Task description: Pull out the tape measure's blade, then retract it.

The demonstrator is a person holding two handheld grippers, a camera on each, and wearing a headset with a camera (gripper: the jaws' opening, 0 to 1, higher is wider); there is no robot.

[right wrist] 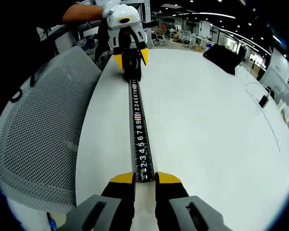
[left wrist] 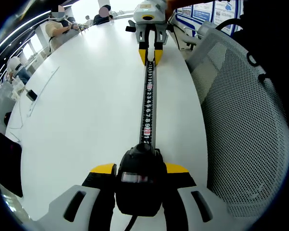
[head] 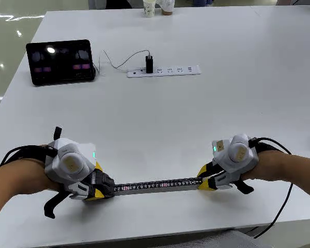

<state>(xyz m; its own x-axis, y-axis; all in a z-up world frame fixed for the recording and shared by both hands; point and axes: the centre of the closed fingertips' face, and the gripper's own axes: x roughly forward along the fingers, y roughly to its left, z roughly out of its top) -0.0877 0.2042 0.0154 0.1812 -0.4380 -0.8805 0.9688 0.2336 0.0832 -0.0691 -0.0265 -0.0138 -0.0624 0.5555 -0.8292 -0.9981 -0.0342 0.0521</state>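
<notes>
Spanning left gripper (head: 101, 188) to right gripper (head: 205, 183): one tape measure (head: 157, 184).

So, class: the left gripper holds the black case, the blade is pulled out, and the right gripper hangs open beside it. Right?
Not quite: the right gripper is shut on the end of the blade, as the right gripper view shows. The left gripper does hold the black case, blade pulled out.
</notes>
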